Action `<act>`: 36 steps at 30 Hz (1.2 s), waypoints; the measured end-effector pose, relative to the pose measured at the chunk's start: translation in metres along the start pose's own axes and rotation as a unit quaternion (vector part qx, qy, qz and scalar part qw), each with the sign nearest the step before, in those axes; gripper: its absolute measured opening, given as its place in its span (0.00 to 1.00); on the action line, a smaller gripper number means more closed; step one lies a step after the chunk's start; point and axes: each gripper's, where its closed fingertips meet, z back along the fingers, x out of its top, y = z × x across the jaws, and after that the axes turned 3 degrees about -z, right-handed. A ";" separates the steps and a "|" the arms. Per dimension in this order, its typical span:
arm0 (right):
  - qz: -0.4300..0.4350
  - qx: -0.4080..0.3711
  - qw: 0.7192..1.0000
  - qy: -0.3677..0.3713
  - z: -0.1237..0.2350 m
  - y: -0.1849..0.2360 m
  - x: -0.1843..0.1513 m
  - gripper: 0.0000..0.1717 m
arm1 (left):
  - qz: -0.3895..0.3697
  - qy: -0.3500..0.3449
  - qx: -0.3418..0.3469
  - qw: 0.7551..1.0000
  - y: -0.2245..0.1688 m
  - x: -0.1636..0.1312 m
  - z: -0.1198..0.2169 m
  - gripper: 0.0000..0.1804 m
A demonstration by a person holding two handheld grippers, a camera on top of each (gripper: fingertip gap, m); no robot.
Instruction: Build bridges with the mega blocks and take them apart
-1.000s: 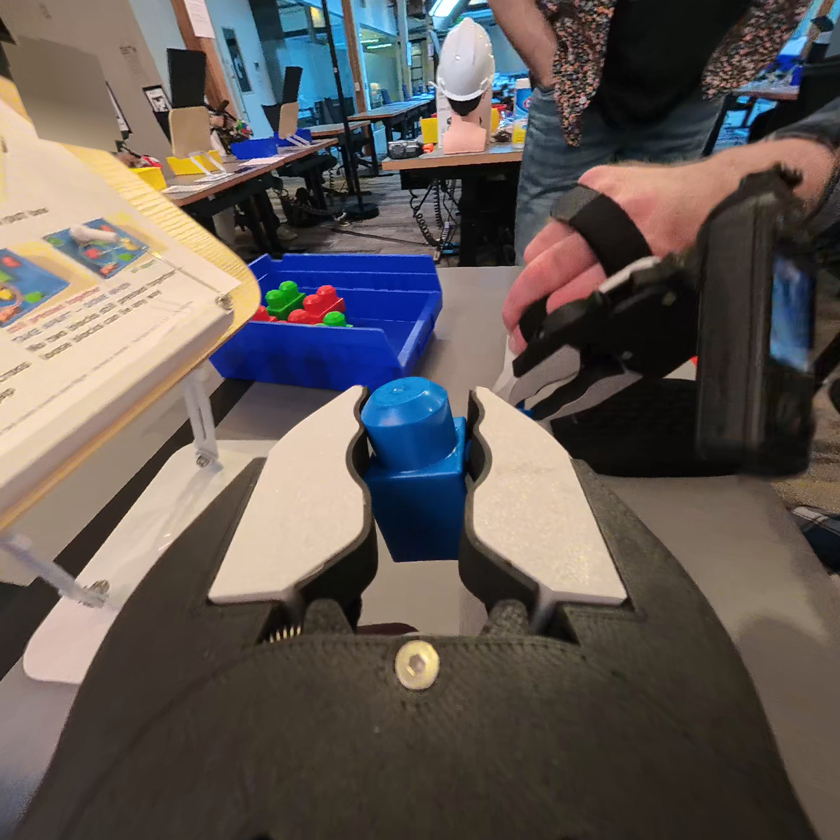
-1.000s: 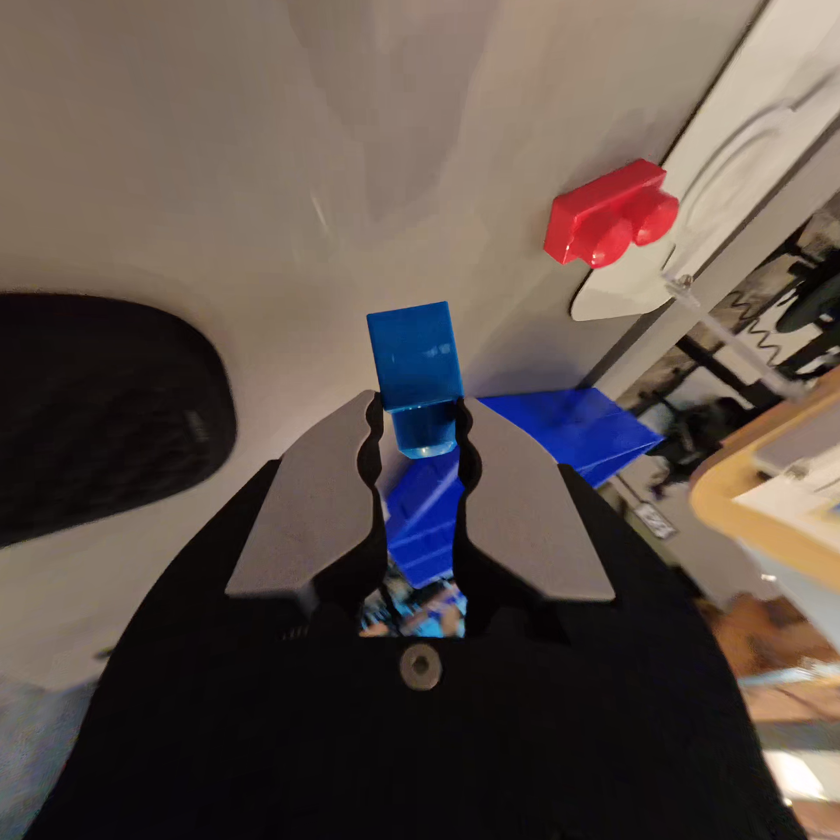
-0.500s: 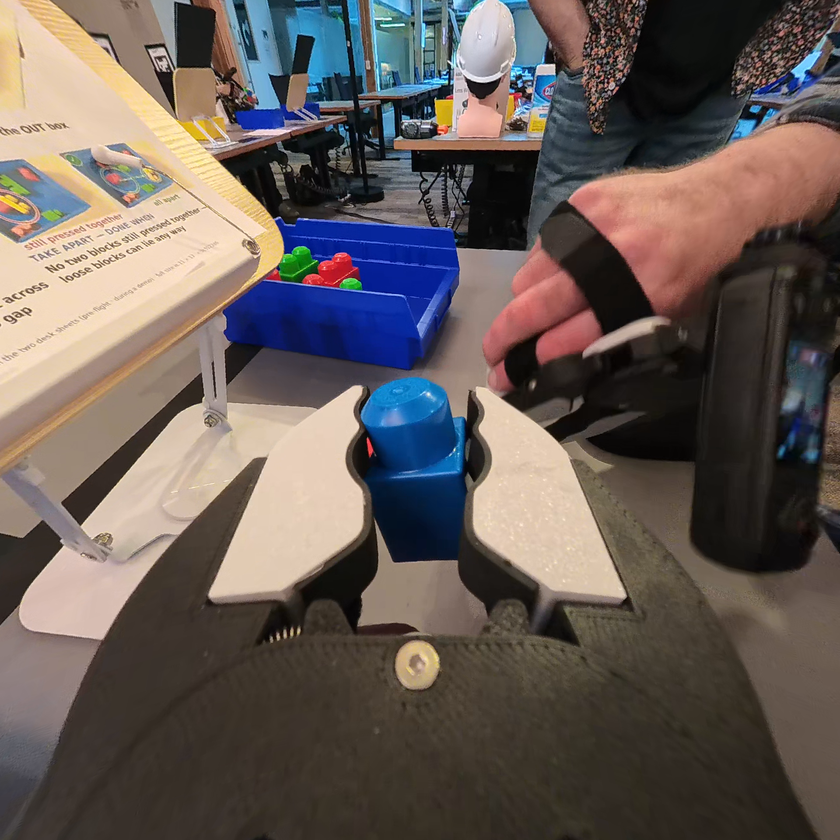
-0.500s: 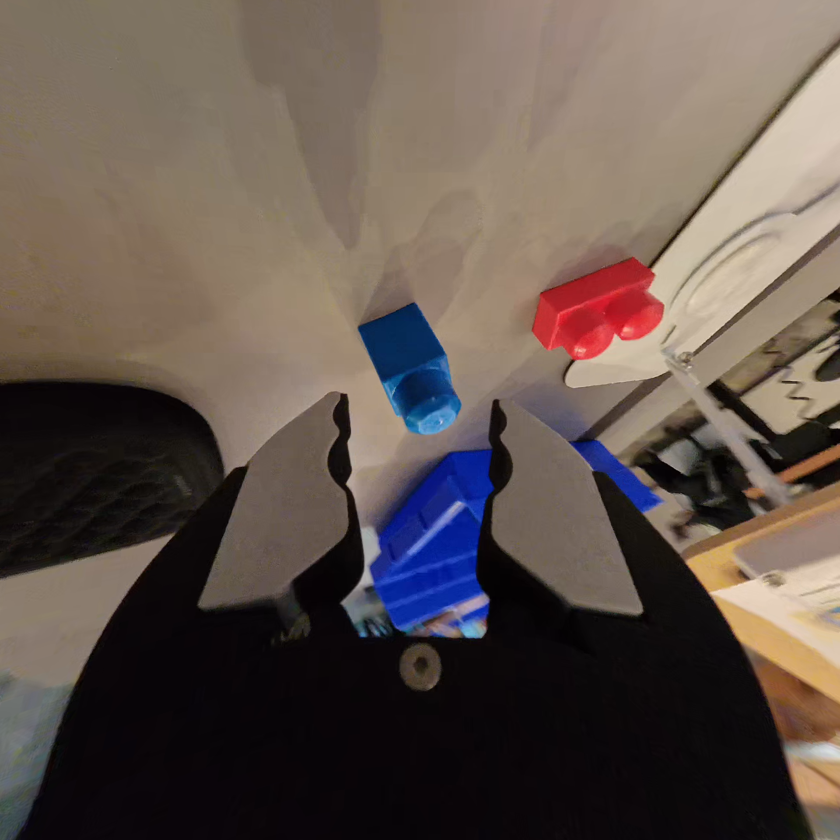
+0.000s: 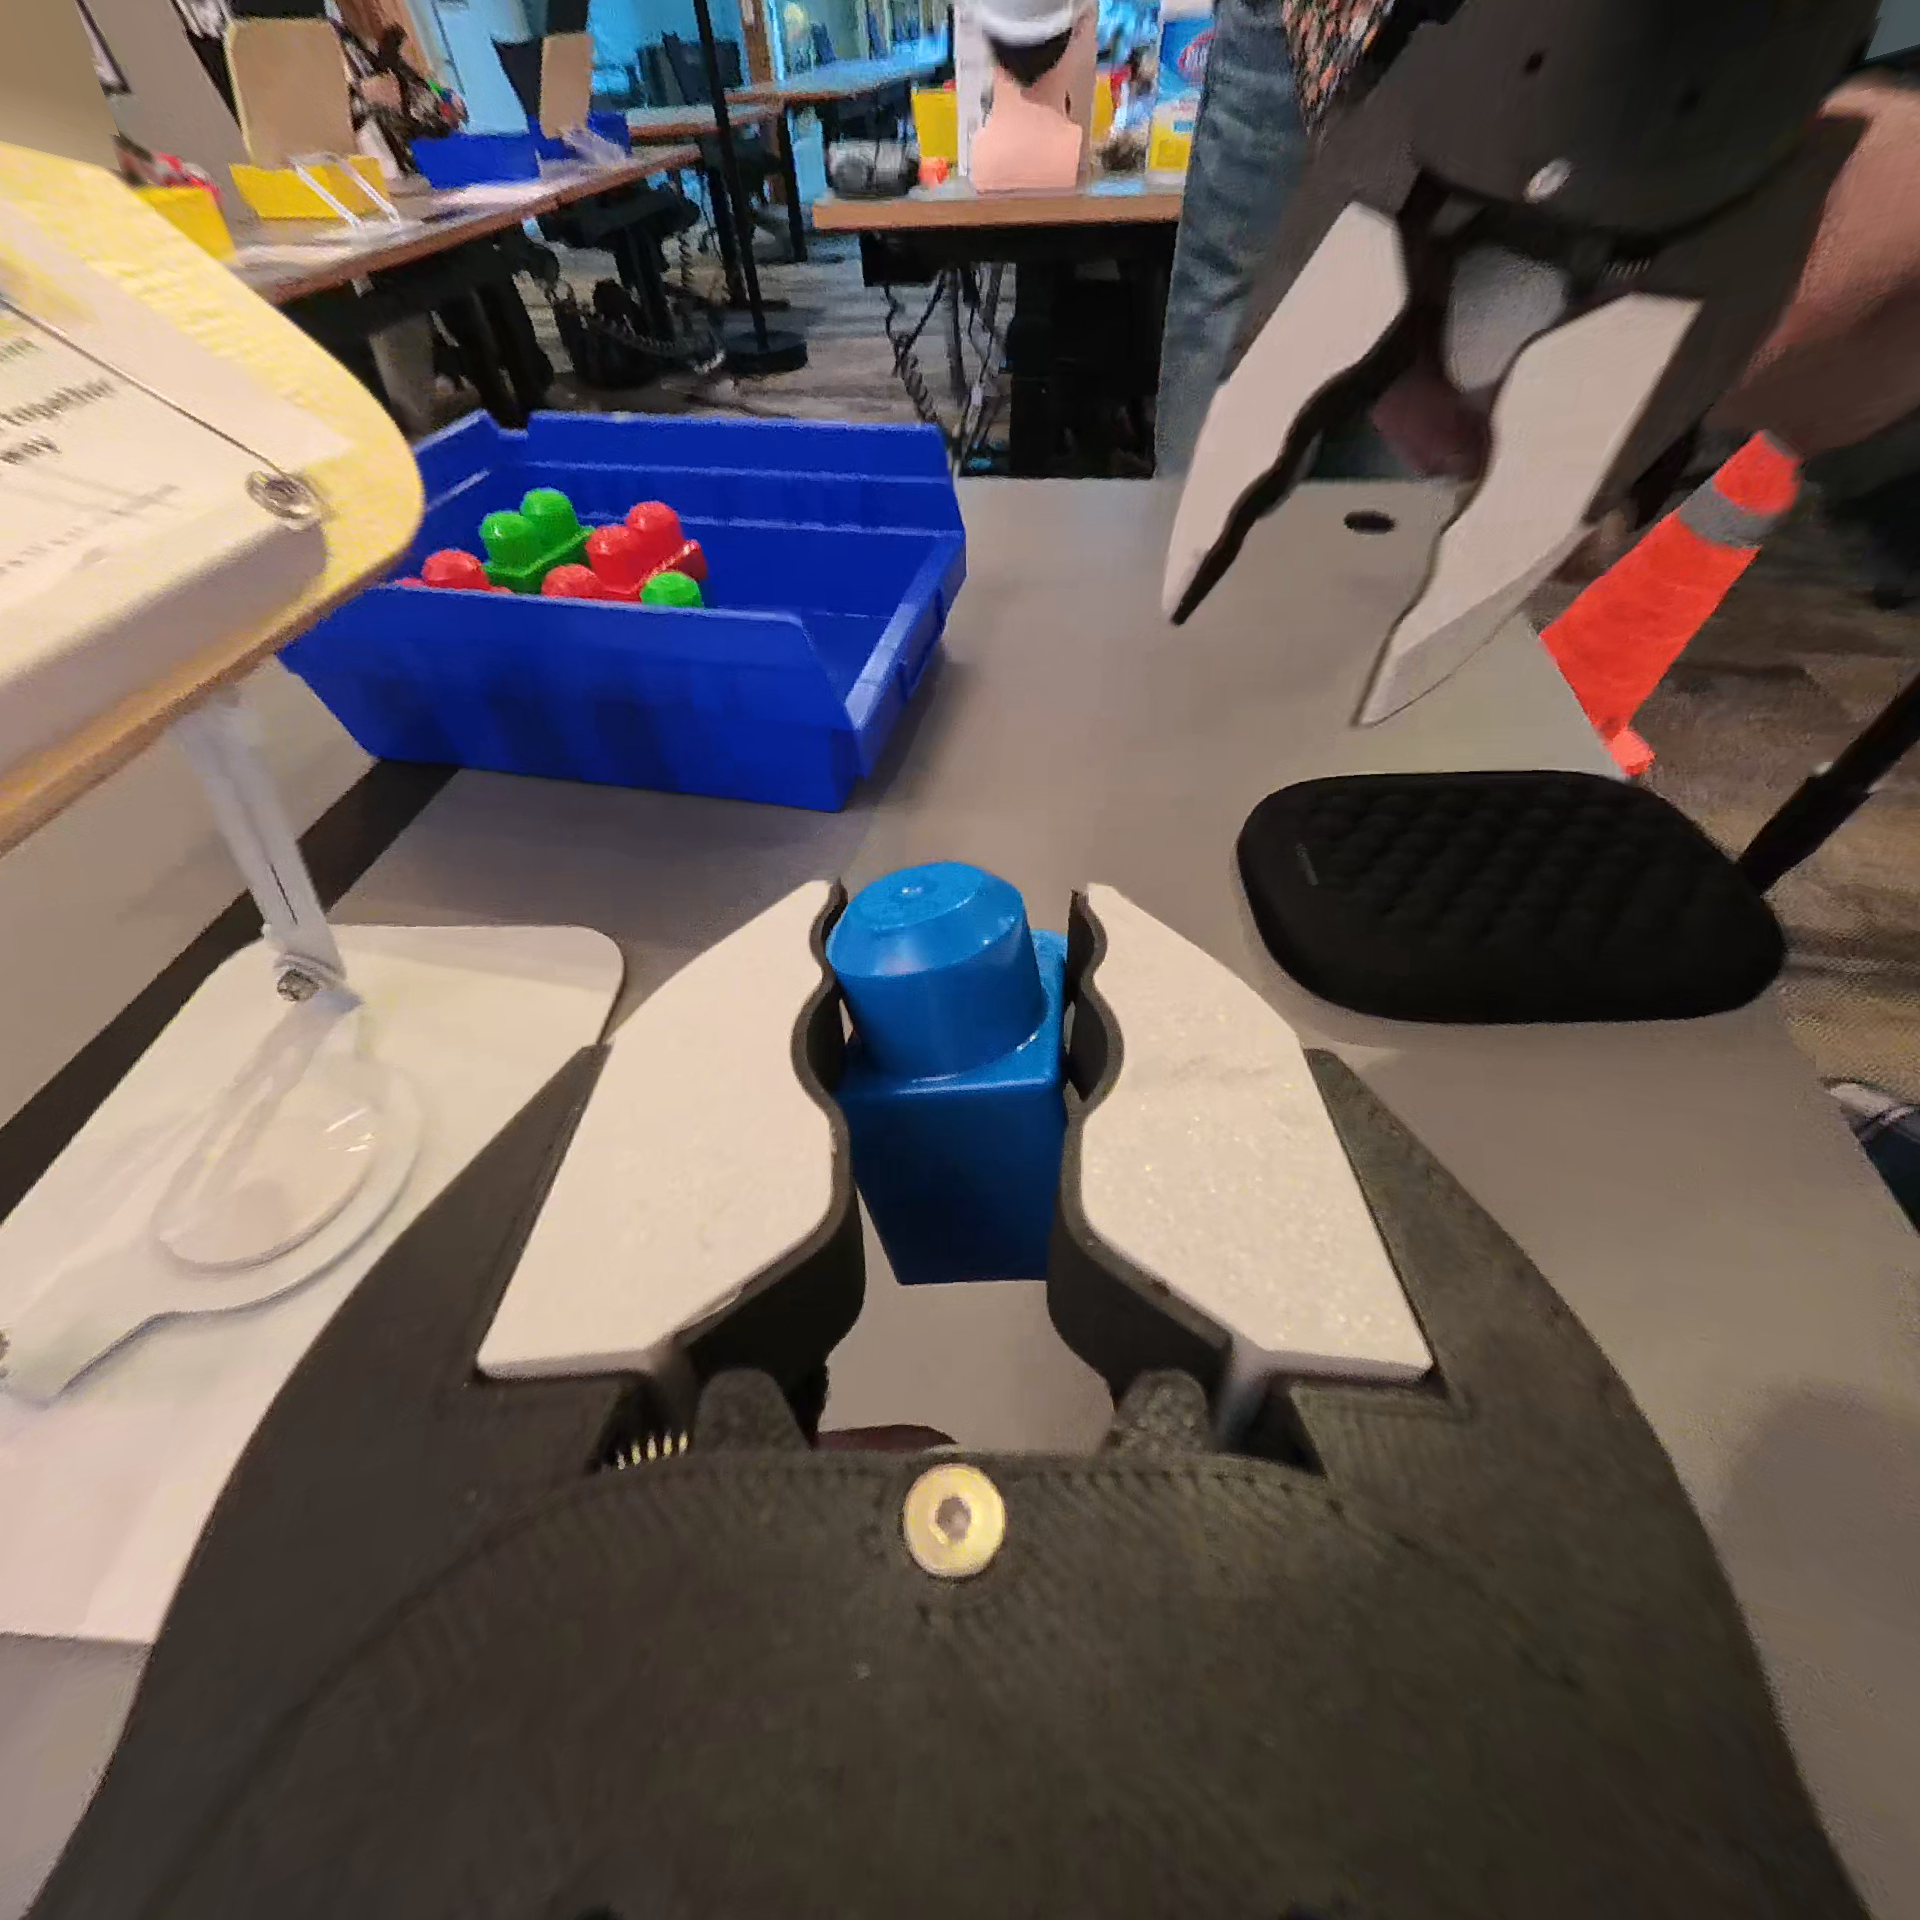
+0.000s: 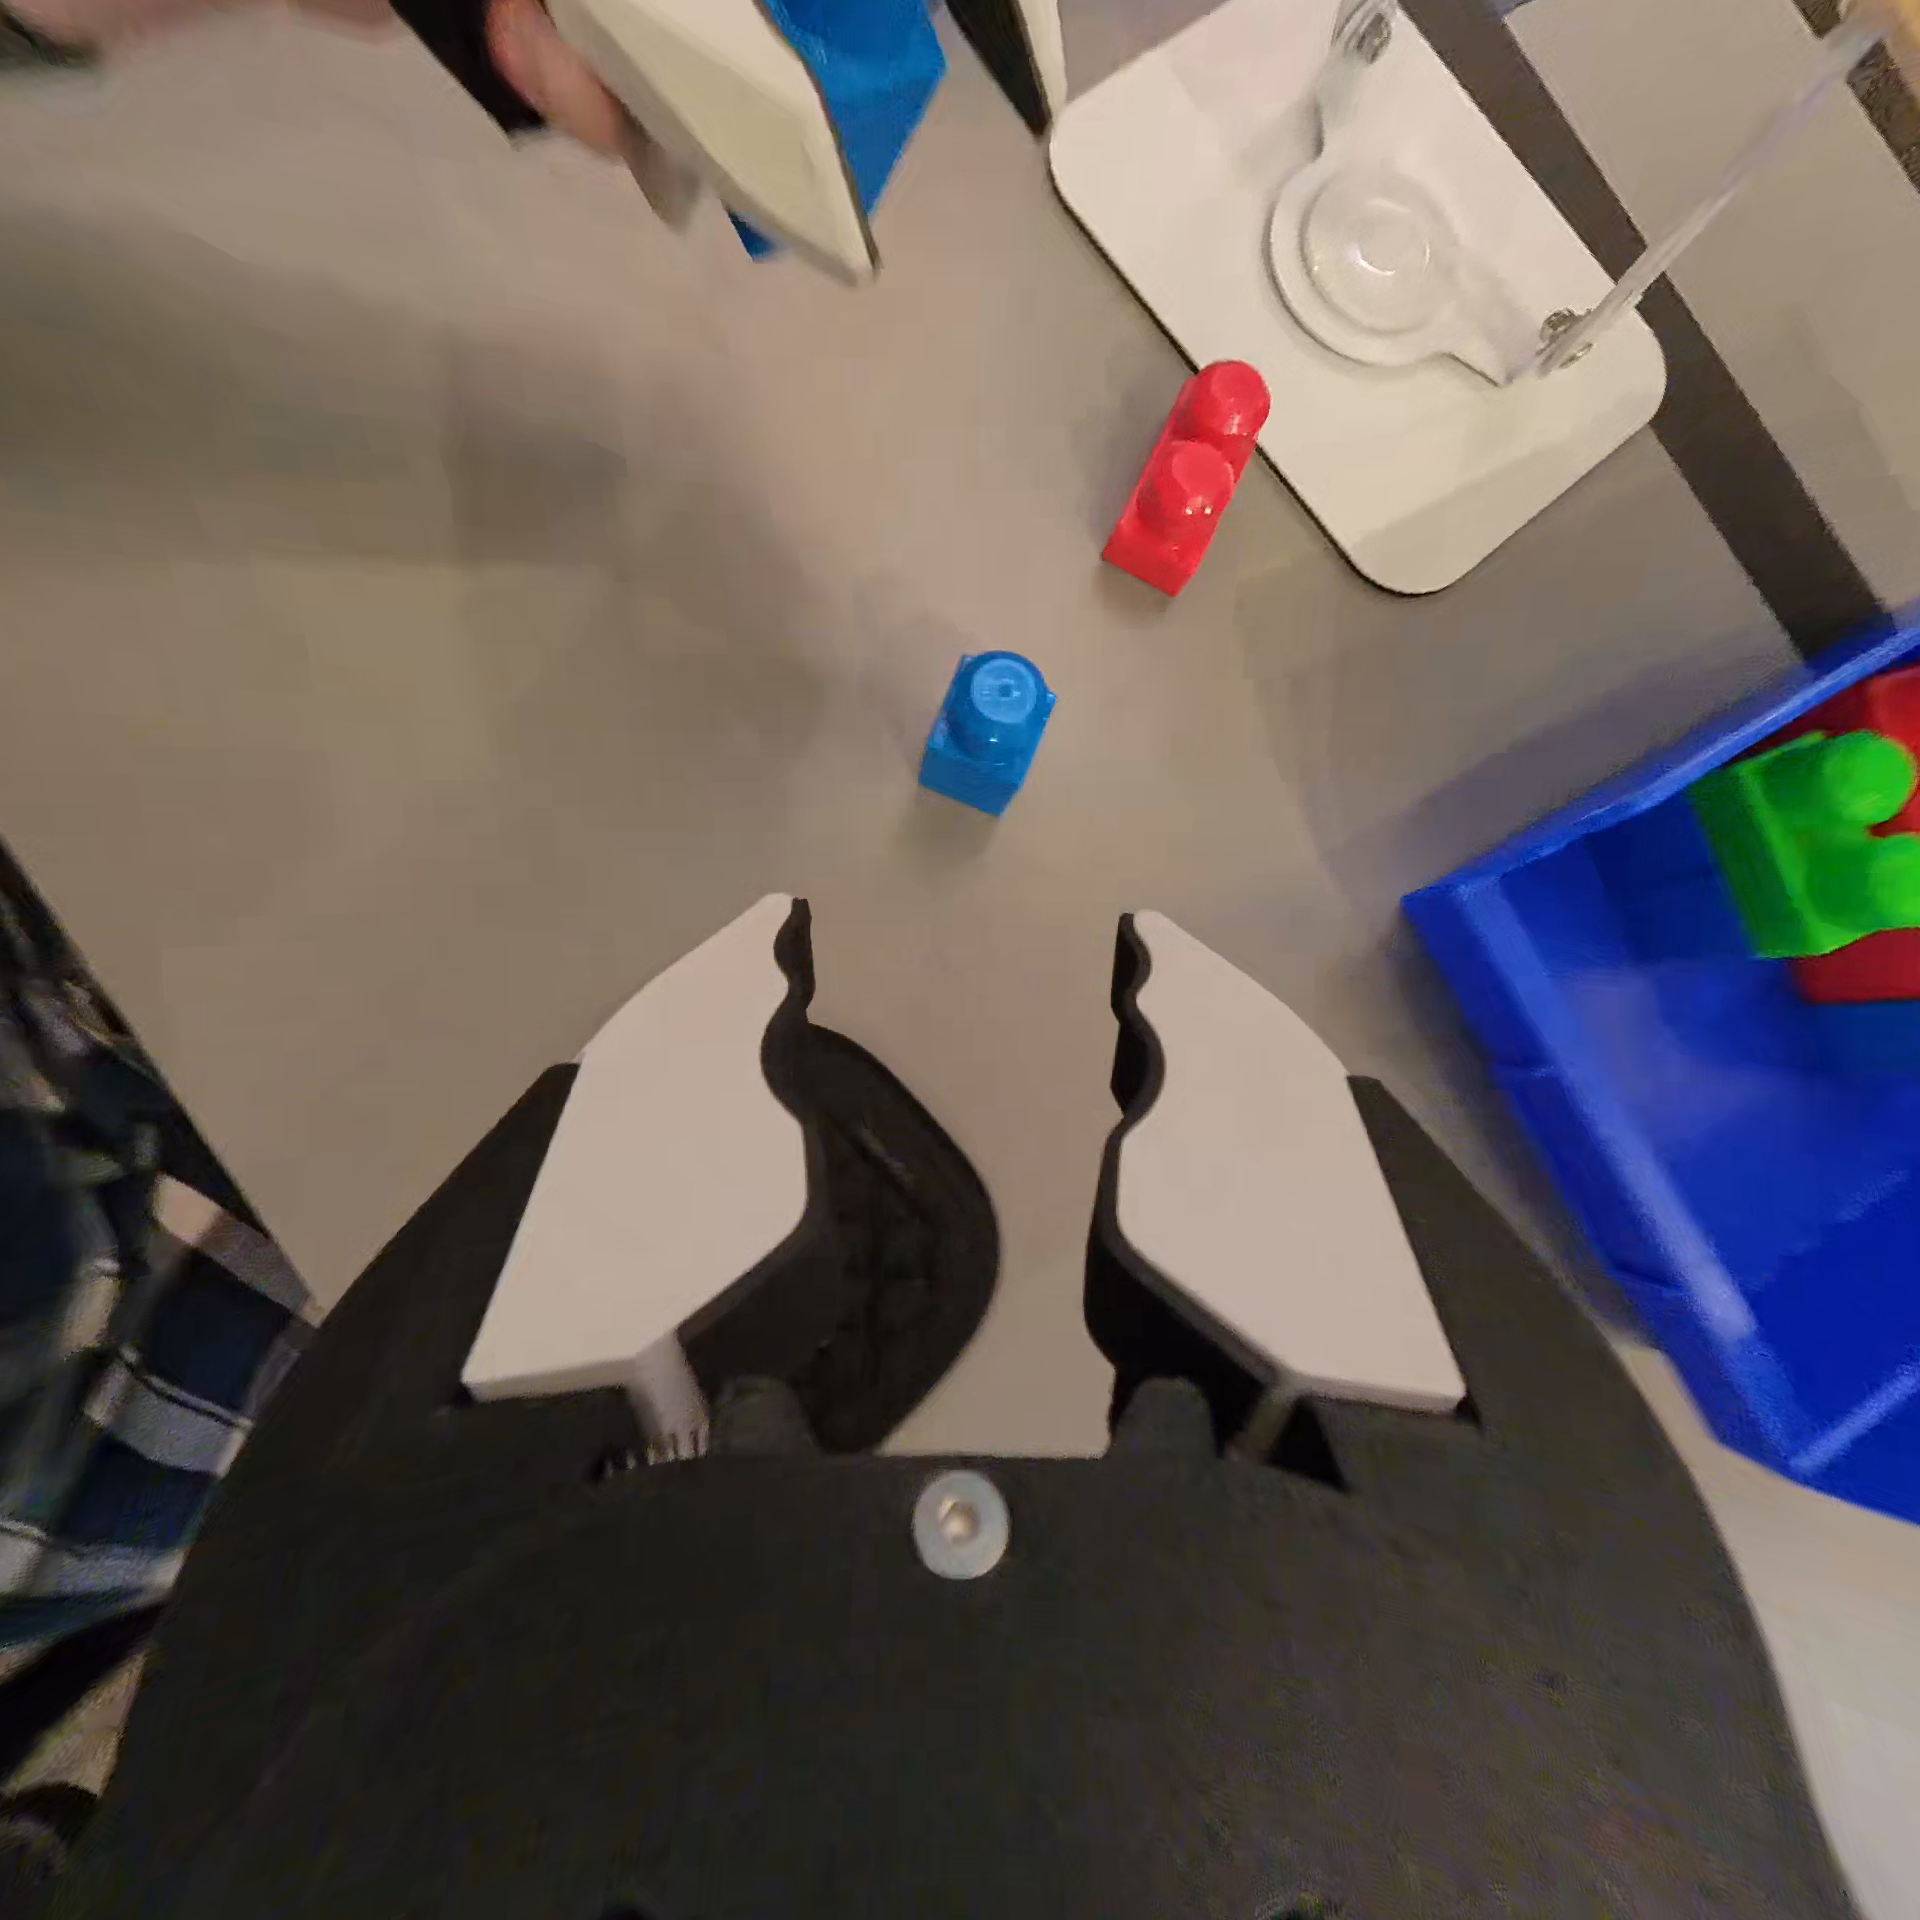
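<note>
Gripping a blue block [image 5: 951, 1101], the left tongs [image 5: 948, 935] contrast the wide, bare right tongs [image 6: 961, 925].

Open right tongs [image 6: 961, 914] hover above an upright blue block [image 6: 985, 732].

Blue plastic bin [image 6: 1621, 1143]: cut off at the right edge, right of the tool.
Paper instruction board [image 5: 125, 499]: cropped, print blurred.
Background desks [image 5: 987, 208]: blurred.

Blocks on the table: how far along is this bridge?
Barely begun. One blue single-stud block stands on the grey table, a red two-stud block nearby, unjoined. The left gripper grips another blue block; the right gripper is open. Stacking remains.
</note>
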 end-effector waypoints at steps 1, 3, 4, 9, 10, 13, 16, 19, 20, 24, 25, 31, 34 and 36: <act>-0.018 0.005 1.000 -0.019 0.003 0.005 -0.001 0.34 | -0.005 0.014 0.004 1.000 -0.001 -0.003 -0.006 0.22; -0.048 0.011 0.997 -0.053 0.009 0.015 0.000 0.34 | -0.003 0.020 -0.002 1.000 -0.006 -0.004 -0.017 0.22; -0.059 0.011 0.996 -0.067 0.013 0.019 -0.001 0.34 | 0.000 0.022 0.001 1.000 -0.007 -0.004 -0.022 0.22; -0.125 0.016 0.980 -0.154 0.036 0.028 0.002 0.33 | 0.001 0.044 0.005 0.999 -0.008 -0.010 -0.036 0.22; -0.138 0.011 0.977 -0.163 0.040 0.025 0.001 0.33 | 0.006 0.043 0.009 0.999 -0.007 -0.010 -0.037 0.22; -0.161 0.011 0.971 -0.177 0.048 0.019 -0.001 0.35 | 0.005 0.050 0.026 0.998 -0.001 -0.009 -0.038 0.22; -0.177 0.005 0.964 -0.198 0.052 0.010 0.004 0.33 | 0.000 0.084 0.062 0.995 0.010 -0.022 -0.038 0.22; -0.175 -0.006 0.969 -0.175 0.037 0.004 0.002 0.33 | 0.040 0.093 0.068 0.993 0.013 -0.040 -0.042 0.22; -0.174 0.001 0.970 -0.170 0.031 0.006 0.002 0.33 | 0.040 0.106 0.081 0.990 0.017 -0.047 -0.042 0.22; -0.182 0.028 0.970 -0.156 0.009 0.013 0.003 0.34 | 0.053 0.138 0.086 0.985 0.023 -0.067 -0.047 0.22; -0.182 0.027 0.970 -0.156 0.006 0.013 0.004 0.34 | 0.059 0.141 0.078 0.985 0.022 -0.070 -0.049 0.22; -0.209 0.043 0.947 -0.239 0.021 0.000 0.032 0.30 | 0.067 0.076 0.056 0.993 0.017 -0.062 -0.051 0.22; -0.233 0.081 0.940 -0.237 0.020 -0.001 0.048 0.38 | 0.038 0.039 0.053 0.997 0.015 -0.045 -0.049 0.22; -0.245 0.108 0.934 -0.235 0.013 0.003 0.058 0.41 | 0.003 0.015 0.061 0.998 0.012 -0.032 -0.049 0.22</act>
